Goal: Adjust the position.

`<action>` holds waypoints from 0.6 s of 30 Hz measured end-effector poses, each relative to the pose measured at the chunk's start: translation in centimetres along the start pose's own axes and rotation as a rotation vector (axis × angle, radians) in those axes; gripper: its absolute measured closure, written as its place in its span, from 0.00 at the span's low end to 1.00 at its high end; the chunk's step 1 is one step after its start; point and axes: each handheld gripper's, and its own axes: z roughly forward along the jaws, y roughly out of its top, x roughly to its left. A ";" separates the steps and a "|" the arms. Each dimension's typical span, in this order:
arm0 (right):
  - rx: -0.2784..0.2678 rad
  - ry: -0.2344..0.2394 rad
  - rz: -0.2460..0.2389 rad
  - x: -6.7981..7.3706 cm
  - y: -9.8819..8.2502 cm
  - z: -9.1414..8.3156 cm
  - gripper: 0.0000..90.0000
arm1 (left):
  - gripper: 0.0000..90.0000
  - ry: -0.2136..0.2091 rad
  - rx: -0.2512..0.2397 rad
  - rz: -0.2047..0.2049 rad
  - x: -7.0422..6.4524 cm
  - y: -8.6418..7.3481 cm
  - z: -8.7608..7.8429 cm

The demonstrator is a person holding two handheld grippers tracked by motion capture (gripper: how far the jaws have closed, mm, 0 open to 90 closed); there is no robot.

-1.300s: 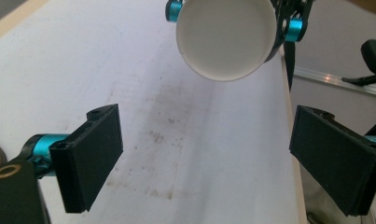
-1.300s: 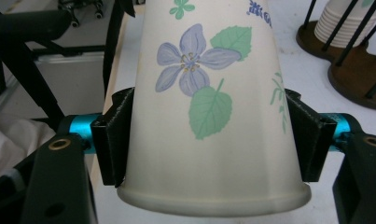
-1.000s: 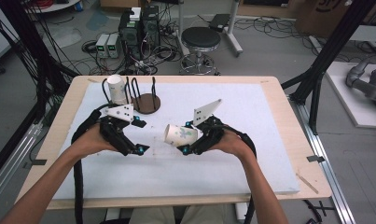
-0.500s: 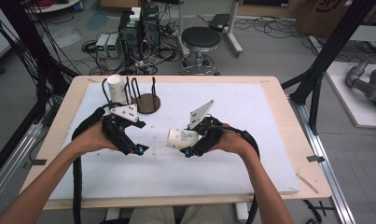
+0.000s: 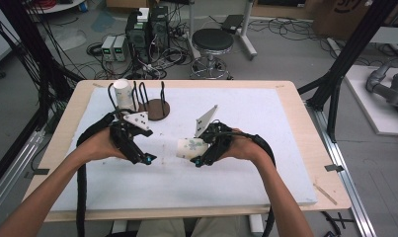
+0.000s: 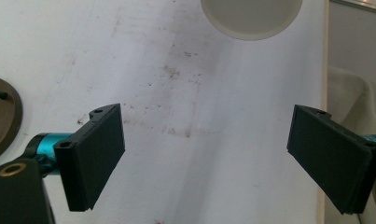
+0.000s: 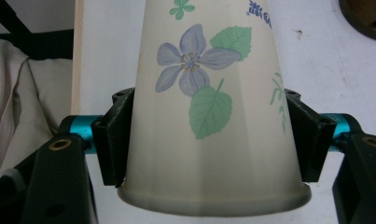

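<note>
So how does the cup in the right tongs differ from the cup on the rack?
The held cup lies sideways, clamped in the right tongs; the rack cup stands upright. The held cup carries a flower print; the rack cup looks plain white. Both look like tapered paper cups.

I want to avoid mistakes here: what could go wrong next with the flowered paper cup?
1. The right hand-held gripper clamps the paper cup near its rim; the thin wall may crush or slip out.
2. The left hand-held gripper is open with nothing between its jaws; closing off-centre could knock the cup.
3. The rack already bears a cup; a careless move may topple it.
</note>
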 end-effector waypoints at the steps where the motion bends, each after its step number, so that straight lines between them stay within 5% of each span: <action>1: 0.003 0.003 0.000 0.0 0.1 0.0 0.32 | 0.12 -0.006 0.003 0.001 0.0 0.1 0.1; 18: 0.045 0.008 -0.017 0.1 1.3 0.5 0.32 | 0.12 -0.100 -0.029 0.035 -0.5 2.5 2.1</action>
